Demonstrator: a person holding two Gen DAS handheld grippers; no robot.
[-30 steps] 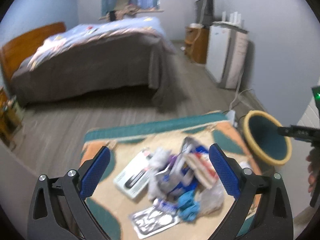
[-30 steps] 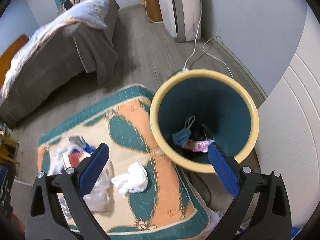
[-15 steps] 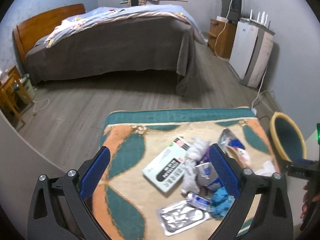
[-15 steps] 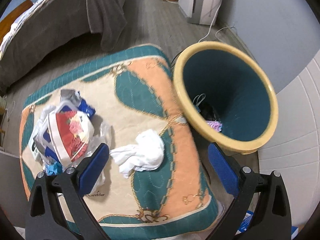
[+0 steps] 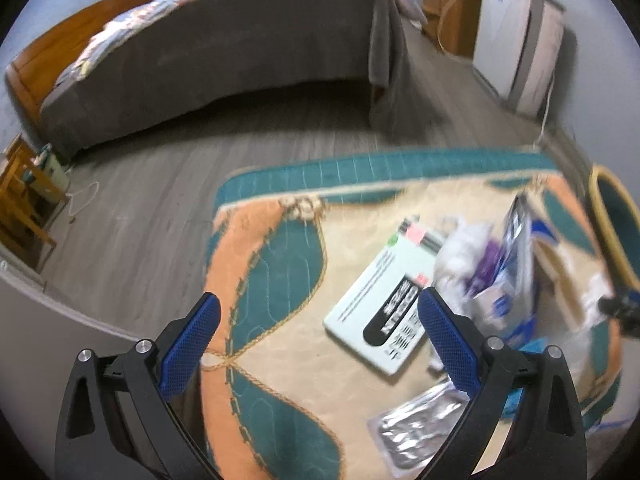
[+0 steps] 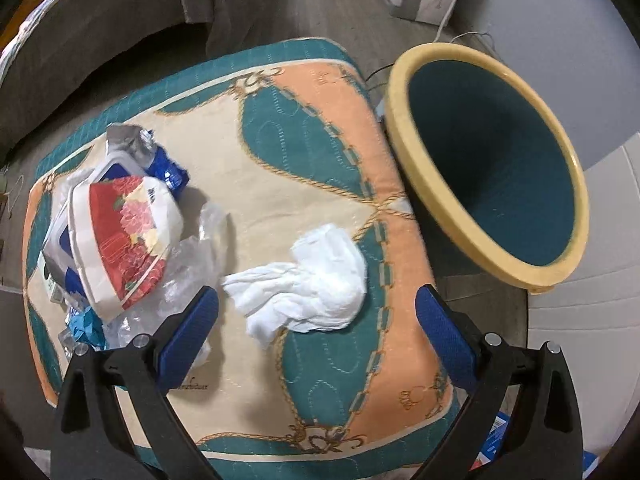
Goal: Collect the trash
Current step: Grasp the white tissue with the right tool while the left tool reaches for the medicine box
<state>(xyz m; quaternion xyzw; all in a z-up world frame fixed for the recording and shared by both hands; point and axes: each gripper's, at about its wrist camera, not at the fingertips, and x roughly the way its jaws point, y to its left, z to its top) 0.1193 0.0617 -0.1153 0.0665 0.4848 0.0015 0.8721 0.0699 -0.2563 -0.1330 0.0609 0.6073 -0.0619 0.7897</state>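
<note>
Trash lies heaped on the quilted bench beside the bin. The right tongs, apart and empty, have swung from over the bin to above the tissue, likely the next pick. Left tongs: apart, empty.

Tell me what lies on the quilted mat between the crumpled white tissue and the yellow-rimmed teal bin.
Nothing: in the right wrist view, only bare quilted mat separates the crumpled white tissue from the yellow-rimmed teal bin.

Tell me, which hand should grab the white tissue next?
The right. Its open tool hangs just above the white tissue, with the bin close beside. The left tool, also open, faces bare mat beside the white box.
</note>
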